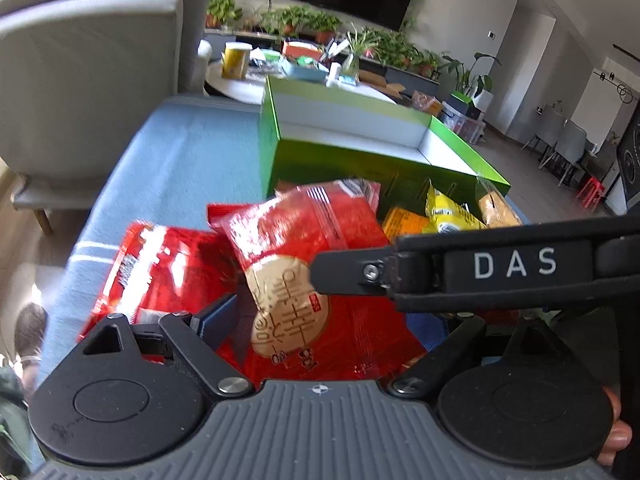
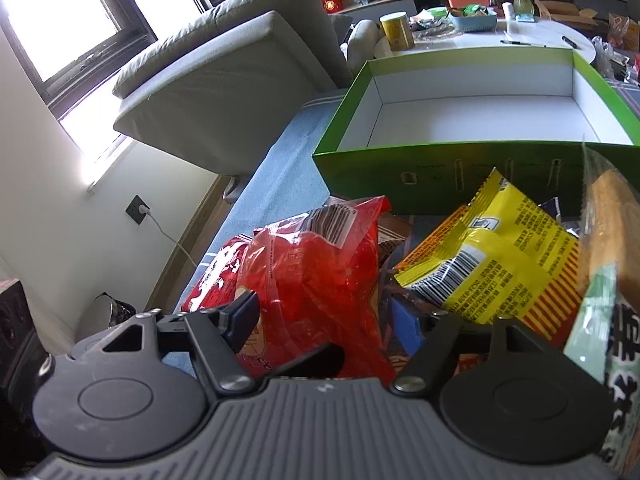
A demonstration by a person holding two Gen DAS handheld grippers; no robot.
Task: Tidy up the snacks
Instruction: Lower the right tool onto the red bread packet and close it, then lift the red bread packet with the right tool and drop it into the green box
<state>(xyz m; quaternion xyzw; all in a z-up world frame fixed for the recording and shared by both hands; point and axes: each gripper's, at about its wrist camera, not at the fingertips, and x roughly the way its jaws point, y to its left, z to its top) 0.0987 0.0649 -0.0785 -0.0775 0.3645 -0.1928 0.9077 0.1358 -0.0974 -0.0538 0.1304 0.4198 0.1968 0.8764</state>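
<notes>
Where snacks (image 2: 316, 276) pile, green box (image 2: 472, 92) perhaps touches.

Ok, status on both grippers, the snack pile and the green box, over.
Left gripper open over the red cookie packet, right gripper open astride it. Green box empty behind the pile. Right gripper's finger crosses the left's path.

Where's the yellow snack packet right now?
In the right wrist view the yellow snack packet lies right of centre, in front of the green box, beside the red snack bag.
</notes>
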